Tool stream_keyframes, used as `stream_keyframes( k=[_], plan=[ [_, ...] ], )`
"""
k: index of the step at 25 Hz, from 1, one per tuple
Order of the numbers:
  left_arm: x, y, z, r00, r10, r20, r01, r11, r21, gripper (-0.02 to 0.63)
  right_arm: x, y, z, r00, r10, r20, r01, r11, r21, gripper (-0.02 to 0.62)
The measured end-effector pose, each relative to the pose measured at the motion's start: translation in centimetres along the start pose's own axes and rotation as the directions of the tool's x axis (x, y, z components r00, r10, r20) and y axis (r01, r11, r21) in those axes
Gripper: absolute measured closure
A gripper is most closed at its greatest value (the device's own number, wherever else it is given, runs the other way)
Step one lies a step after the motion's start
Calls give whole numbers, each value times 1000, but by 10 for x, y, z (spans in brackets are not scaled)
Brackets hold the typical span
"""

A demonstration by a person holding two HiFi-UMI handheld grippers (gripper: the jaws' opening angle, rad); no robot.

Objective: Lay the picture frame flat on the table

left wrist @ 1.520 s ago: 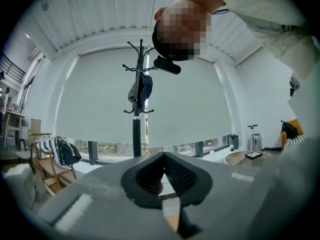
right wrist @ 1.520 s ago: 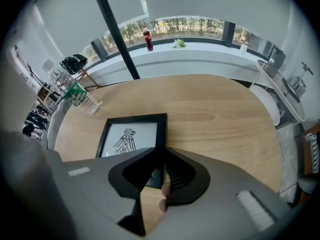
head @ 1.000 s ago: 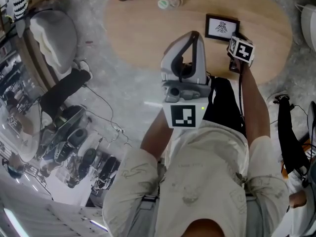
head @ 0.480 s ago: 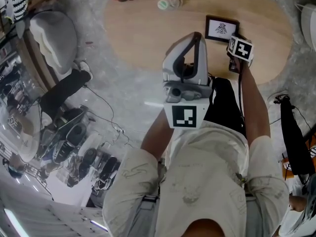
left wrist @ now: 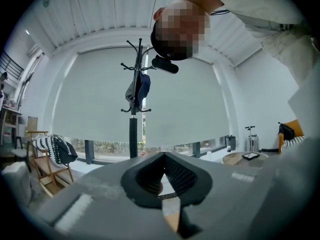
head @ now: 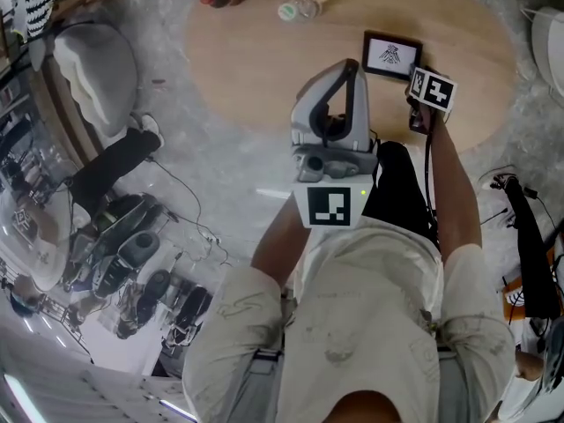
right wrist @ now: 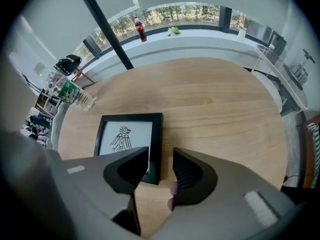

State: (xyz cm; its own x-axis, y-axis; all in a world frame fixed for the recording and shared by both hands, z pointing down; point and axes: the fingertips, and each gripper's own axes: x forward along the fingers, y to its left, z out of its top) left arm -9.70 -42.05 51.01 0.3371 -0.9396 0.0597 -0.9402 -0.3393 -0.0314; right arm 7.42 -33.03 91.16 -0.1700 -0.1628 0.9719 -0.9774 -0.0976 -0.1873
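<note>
A black coat stand (left wrist: 133, 114) rises before wide shaded windows (left wrist: 90, 99), a wooden chair (left wrist: 47, 171) nearby.

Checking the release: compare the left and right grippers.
The left gripper is shut and empty; the right gripper is open, its jaws having just opened, with the edge of the picture frame below the gap, ungripped. The left gripper points level; the right gripper points steeply down at the table. Both have grey jaws.

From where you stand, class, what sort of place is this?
Probably a bright indoor lounge or studio, not a workshop: an oval wooden table, a coat stand before a wide blinded window, and a chair with a striped throw.
</note>
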Motion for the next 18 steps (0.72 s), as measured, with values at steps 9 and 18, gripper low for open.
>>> stream_keyframes(
  k=[9,18],
  plan=[
    [-8,-9,14,1000,1,27,-1,1000,12,601,-16,2,5,999,25,39,-25,1000,-3,436],
    [-28,-12,40,998,22,60,-23,1000,13,601,-48,6,4,996,37,77,-37,999,-7,433]
  ],
)
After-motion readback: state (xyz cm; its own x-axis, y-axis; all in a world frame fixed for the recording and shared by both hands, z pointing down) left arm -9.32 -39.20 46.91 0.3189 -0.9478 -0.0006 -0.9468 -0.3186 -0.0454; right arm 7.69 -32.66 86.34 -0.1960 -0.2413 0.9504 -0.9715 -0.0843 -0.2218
